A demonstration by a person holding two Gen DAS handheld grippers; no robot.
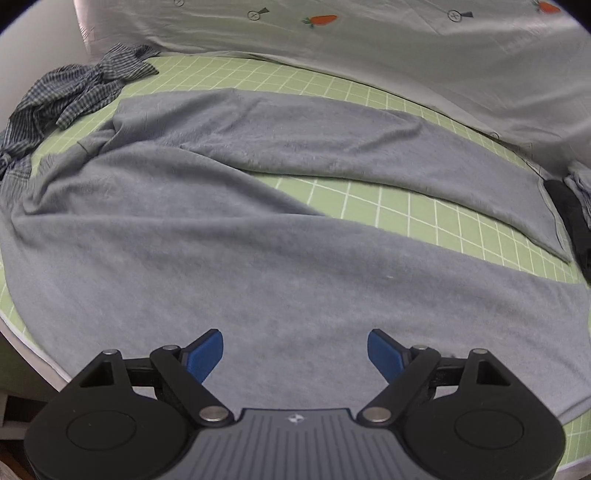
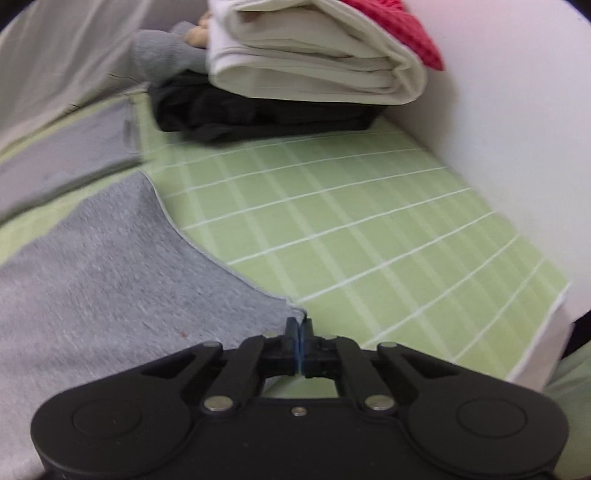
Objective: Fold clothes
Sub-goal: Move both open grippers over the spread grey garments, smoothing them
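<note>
**Left wrist view: grey garment spread on a green grid mat, right gripper pinching its corner**

Left wrist view: a green mat (image 1: 424, 206) with white grid lines carries everything. A pale sheet (image 1: 406, 48) printed with small carrots rises along the mat's far edge. Most of the mat is covered by a large grey garment (image 1: 258, 273), laid flat with soft wrinkles; one long section runs along the far side toward the right edge, and a wedge of bare mat shows between it and the nearer section. At the mat's far left corner lies a crumpled blue checked garment (image 1: 74, 96). The left gripper (image 1: 295, 356) sits over the near part of the grey cloth, its blue-padded jaws spread wide with nothing between them.

In the right wrist view, the grey garment (image 2: 103, 266) fills the left side and bare green mat (image 2: 369, 229) the right. At the mat's far edge sits a stack: a folded black garment (image 2: 258, 110) at the bottom, a folded cream one (image 2: 314, 62) on it, and a red knitted piece (image 2: 406, 26) on top. The right gripper (image 2: 298, 328) has its jaws fully closed, pinching the hemmed corner of the grey garment where it meets the bare mat.
</note>
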